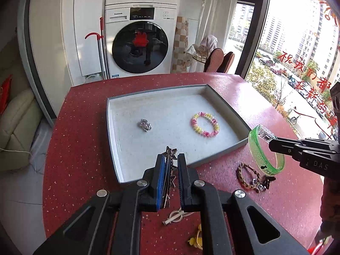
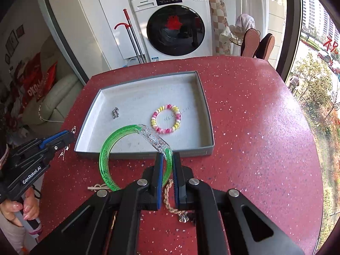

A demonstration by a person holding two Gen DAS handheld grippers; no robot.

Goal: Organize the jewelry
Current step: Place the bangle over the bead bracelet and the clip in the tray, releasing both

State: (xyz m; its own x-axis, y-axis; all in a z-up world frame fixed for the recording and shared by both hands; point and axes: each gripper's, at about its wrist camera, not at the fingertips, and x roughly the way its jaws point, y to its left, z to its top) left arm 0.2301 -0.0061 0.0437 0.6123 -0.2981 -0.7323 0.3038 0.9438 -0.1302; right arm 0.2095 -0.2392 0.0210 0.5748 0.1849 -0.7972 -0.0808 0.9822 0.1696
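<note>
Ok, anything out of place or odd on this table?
Nothing damaged. Three pieces lie loose on the red table outside the tray: a braided bracelet, a pale clip, a yellow piece.

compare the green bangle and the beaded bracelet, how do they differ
The green bangle is a smooth translucent hoop; the beaded bracelet is strung from pink, yellow and white beads. The bangle is pinched in the right gripper and stands on edge; the bracelet lies flat in the tray. The bangle looks larger. Both are closed rings.
</note>
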